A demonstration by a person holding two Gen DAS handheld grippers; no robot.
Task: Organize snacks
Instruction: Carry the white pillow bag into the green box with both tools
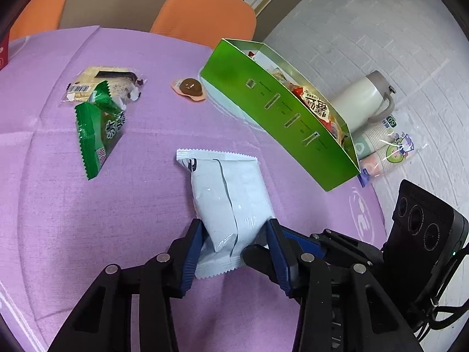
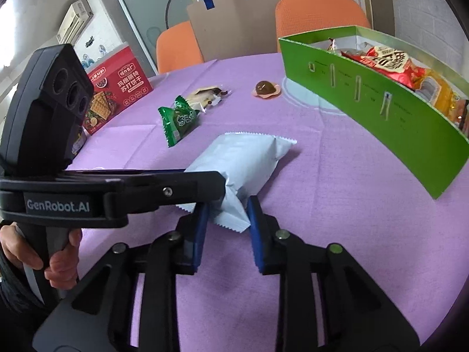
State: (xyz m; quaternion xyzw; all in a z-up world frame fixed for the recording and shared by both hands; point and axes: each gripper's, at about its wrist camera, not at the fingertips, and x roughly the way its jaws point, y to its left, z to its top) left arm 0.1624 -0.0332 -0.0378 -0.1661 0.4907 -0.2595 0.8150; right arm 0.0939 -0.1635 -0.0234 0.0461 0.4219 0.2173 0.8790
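A white snack packet (image 1: 228, 193) lies on the purple tablecloth (image 1: 58, 234). My left gripper (image 1: 234, 234) has its blue pads on both sides of the packet's near end, shut on it. In the right wrist view the same packet (image 2: 243, 161) sits with its crimped end between my right gripper's (image 2: 227, 217) blue pads, which stand slightly apart from it. The left gripper's body (image 2: 58, 199) reaches in from the left. A green box (image 1: 278, 111) holding several snacks stands to the right. A green packet (image 1: 99, 129), a beige packet (image 1: 105, 83) and a brown jelly cup (image 1: 190, 88) lie beyond.
A red cracker box (image 2: 117, 88) stands at the table's far left. Orange chairs (image 2: 319, 14) are behind the table. A white thermos (image 1: 363, 99) and a sleeve of paper cups (image 1: 381, 146) lie beyond the green box (image 2: 366, 102).
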